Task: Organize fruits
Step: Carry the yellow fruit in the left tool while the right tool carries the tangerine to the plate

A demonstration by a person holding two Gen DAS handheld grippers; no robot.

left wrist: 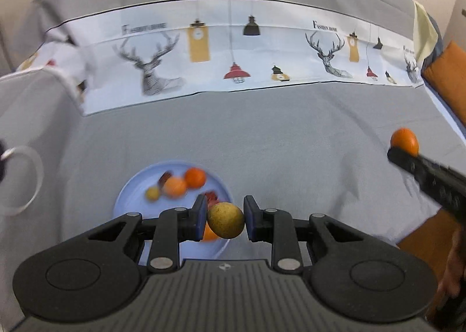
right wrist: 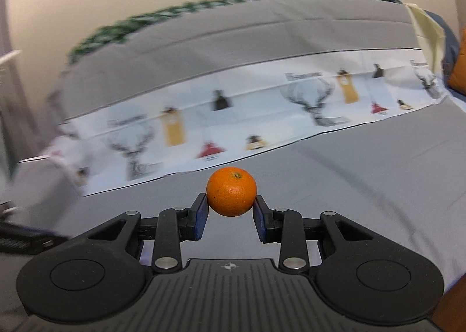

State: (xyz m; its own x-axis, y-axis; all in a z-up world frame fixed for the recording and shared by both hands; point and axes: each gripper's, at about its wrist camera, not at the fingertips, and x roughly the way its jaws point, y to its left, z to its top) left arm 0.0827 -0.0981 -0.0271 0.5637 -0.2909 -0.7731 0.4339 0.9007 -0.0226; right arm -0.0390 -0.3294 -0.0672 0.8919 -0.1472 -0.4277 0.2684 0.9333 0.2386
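In the left wrist view my left gripper (left wrist: 225, 220) is shut on a round yellow-green fruit (left wrist: 225, 220), held above the near edge of a pale blue plate (left wrist: 128, 198). The plate carries two oranges (left wrist: 186, 182), a small yellow fruit (left wrist: 152, 193) and reddish pieces (left wrist: 211, 195). My right gripper (right wrist: 231, 204) is shut on an orange (right wrist: 231, 195), lifted above the grey cloth; the same orange (left wrist: 404, 141) shows at the right edge of the left wrist view, clamped in the right gripper's black fingers (left wrist: 407, 161).
A grey cloth (left wrist: 276, 142) covers the surface, with a white printed band of deer and lamps (left wrist: 233, 55) behind. A clear ring-shaped object (left wrist: 26, 183) lies at the left. An orange cushion (left wrist: 448, 75) sits at the right edge.
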